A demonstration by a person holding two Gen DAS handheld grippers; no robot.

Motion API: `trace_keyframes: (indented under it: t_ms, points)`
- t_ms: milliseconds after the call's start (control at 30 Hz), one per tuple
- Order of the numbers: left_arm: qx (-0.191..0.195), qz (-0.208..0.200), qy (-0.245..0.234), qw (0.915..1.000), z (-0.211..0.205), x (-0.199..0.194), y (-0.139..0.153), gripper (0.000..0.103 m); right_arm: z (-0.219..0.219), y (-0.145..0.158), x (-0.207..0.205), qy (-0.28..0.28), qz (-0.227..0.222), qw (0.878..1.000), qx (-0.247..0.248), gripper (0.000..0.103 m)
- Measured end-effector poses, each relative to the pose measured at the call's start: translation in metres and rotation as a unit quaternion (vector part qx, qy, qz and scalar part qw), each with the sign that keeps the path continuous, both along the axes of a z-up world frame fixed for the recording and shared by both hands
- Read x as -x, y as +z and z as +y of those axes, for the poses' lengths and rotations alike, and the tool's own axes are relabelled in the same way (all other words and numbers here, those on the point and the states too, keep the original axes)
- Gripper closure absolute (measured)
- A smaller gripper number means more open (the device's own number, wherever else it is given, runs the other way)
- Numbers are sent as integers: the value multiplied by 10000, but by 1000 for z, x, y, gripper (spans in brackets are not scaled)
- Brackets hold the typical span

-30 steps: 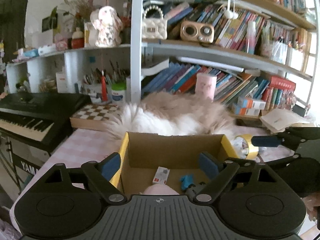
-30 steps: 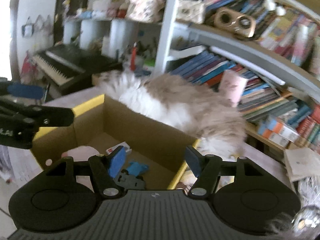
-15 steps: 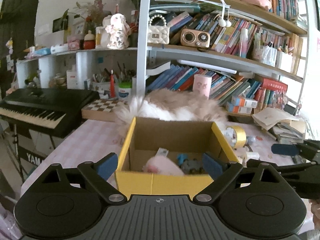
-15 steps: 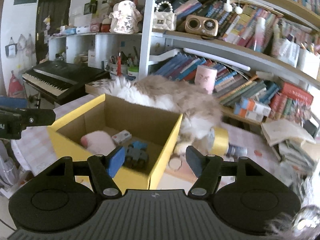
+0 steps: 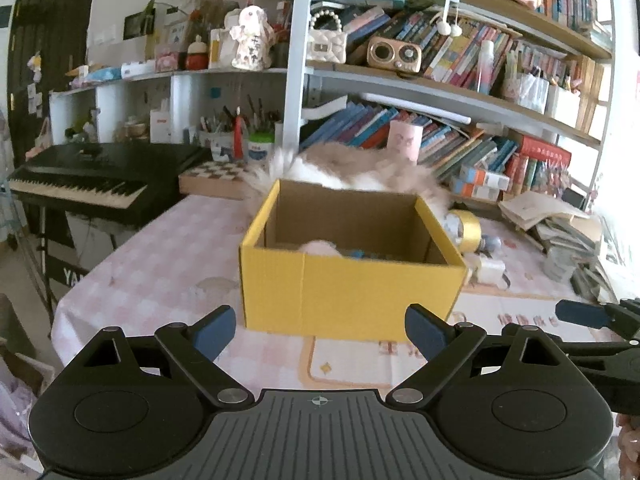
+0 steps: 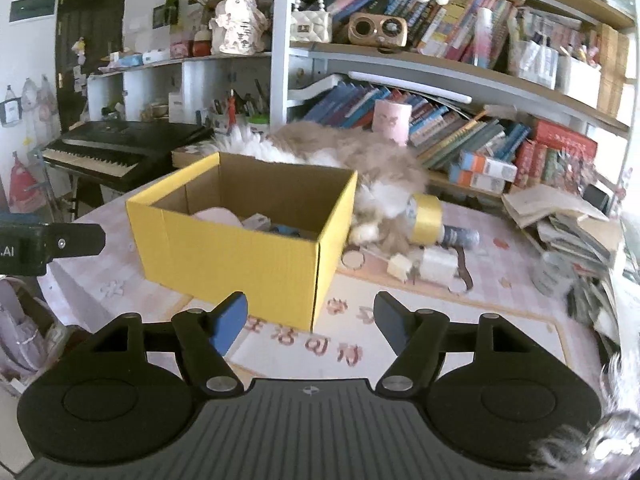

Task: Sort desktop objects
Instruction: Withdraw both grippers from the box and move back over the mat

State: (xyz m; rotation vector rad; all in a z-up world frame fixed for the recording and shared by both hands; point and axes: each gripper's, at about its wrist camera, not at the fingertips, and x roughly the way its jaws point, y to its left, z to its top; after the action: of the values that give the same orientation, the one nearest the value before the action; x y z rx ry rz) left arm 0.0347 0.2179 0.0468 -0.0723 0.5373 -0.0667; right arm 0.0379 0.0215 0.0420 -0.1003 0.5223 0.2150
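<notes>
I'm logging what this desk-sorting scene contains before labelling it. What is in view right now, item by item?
Cardboard box: one, yellow outside, brown inside, open, on the table.
Pink soft item: one, inside the box.
Blue toy: one, inside the box, partly hidden.
Cat: one, beige and white, lying behind the box.
Tape roll: one, yellow, right of the box, beside the cat.
Tablecloth: one, pink checked.
Keyboard: one, black, left of the table.
Chessboard: one, behind the table.
Bookshelves: crowded with books.
Left gripper: black, blue pads, jaws open, empty.
Right gripper: same, jaws opening, empty.
</notes>
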Motion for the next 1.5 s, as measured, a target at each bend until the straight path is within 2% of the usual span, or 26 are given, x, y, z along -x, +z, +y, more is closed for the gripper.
trace_keyframes:
  t_ms: [300, 667, 1033, 1233, 1500]
  points:
    - [-40, 185, -33, 9998, -8, 27, -17, 9, -3, -20, 35, -342, 192, 9992, -43, 34]
    - [-130, 426, -280, 9986, -18, 42, -32, 9, 3, -28, 48, -432, 372, 9984, -51, 30]
    - [-131, 575, -551, 9967, -22, 43, -39, 9, 7, -33, 53, -531, 516, 9972, 63, 28]
    - [-13, 661, -716, 9952, -26, 39, -42, 9, 1, -36, 54, -683, 600, 9958, 55, 27]
    - [-47, 730, -948, 9928, -40, 29, -45, 9, -11, -41, 51, -874, 681, 9938, 48, 27]
